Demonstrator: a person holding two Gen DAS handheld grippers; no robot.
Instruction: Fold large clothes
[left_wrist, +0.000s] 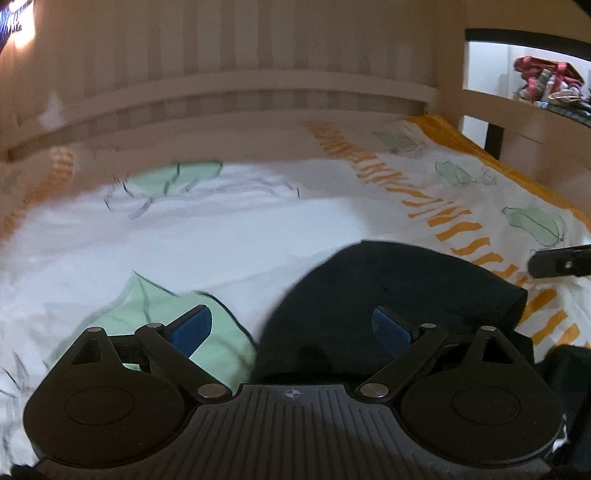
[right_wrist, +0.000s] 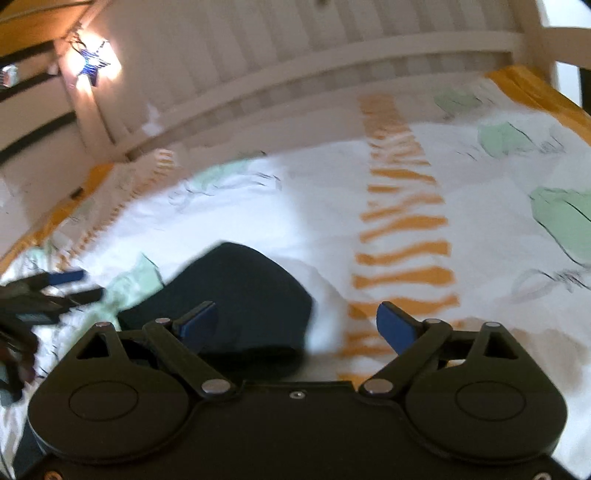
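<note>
A dark, folded garment (left_wrist: 384, 295) lies on the white patterned bedsheet (left_wrist: 221, 236). In the left wrist view my left gripper (left_wrist: 291, 326) hangs open above the garment's near left edge, blue pads apart, nothing between them. In the right wrist view the same dark garment (right_wrist: 243, 291) lies low and left of centre, and my right gripper (right_wrist: 297, 325) stands open above its right edge and the sheet, holding nothing. The left gripper's fingers (right_wrist: 62, 278) show at the left edge of the right wrist view. One finger of the right gripper (left_wrist: 557, 262) pokes in at the right of the left wrist view.
A slatted white headboard (left_wrist: 258, 92) runs along the far side of the bed. An orange sheet border (left_wrist: 480, 147) marks the right edge, with a shelf of clutter (left_wrist: 546, 81) beyond. A bright lamp (right_wrist: 92, 66) glows at the upper left.
</note>
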